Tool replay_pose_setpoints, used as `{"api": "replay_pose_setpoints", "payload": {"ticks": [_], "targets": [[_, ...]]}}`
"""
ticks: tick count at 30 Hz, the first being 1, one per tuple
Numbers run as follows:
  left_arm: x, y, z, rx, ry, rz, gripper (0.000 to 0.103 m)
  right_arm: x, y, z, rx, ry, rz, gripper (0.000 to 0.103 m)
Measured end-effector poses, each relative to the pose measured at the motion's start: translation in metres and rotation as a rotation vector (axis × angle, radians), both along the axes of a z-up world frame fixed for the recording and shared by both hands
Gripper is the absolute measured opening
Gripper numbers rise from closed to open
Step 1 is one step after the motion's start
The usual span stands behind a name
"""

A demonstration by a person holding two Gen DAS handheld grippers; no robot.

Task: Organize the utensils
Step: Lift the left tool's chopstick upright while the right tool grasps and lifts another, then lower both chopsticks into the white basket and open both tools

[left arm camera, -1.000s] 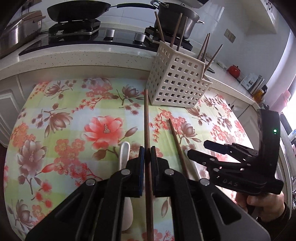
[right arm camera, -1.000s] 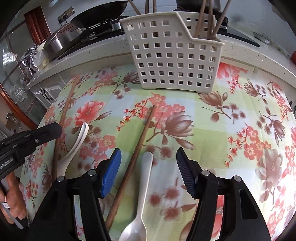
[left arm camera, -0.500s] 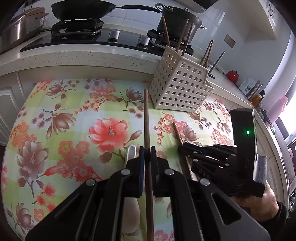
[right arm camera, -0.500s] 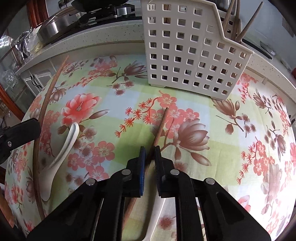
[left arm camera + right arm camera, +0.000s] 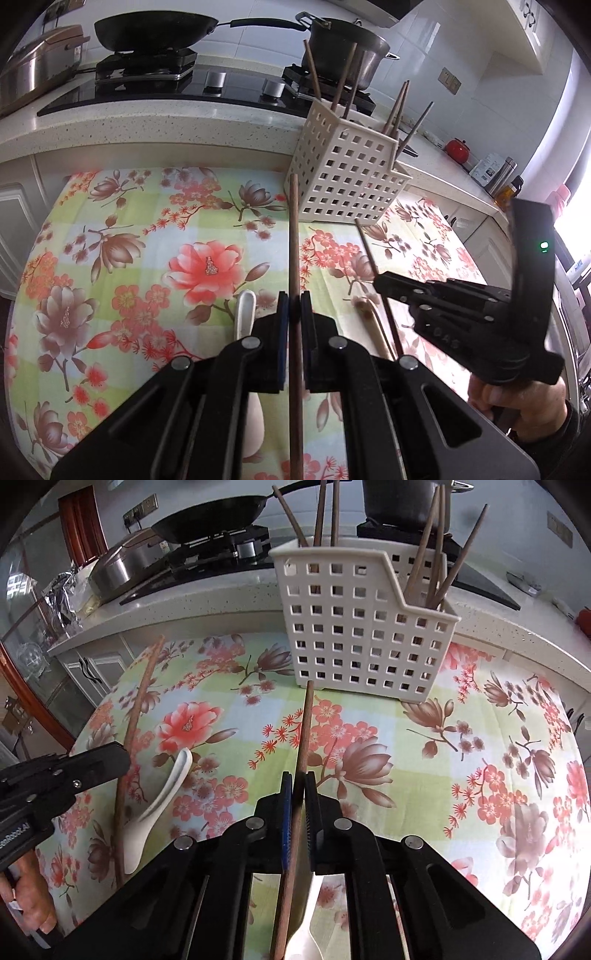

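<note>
Now clamped: left gripper (image 5: 294, 308) jaws tight on a chopstick (image 5: 294, 236); right gripper (image 5: 298, 786) jaws, just closed, gripping another chopstick (image 5: 305, 731) near caddy (image 5: 364, 635).

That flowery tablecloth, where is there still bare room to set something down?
The widest bare stretch of tablecloth lies right of the right gripper, below the white basket. Another lies left of the left gripper, toward the counter. Between the grippers it is crowded: two held chopsticks and a white spoon.
</note>
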State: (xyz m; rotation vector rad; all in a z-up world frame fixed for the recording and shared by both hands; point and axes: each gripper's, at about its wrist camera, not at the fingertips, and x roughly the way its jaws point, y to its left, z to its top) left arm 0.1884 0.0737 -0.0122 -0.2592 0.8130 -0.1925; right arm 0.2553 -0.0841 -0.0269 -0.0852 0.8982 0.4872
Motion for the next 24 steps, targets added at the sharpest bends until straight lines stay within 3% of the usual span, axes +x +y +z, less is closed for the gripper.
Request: {"api": "replay_pose_setpoints", "payload": {"ticks": [11,24], "targets": [[-0.021,-0.027,0.036,0.059,-0.074,-0.021,0.006,-0.042,-0.050,0.053,0.082,-0.091,-0.024,0.007],[-0.051,-0.056,0.071,0.100,-0.151,-0.046,0.006,-0.094,-0.092,0.094,0.129,-0.176,-0.038,0.007]]}}
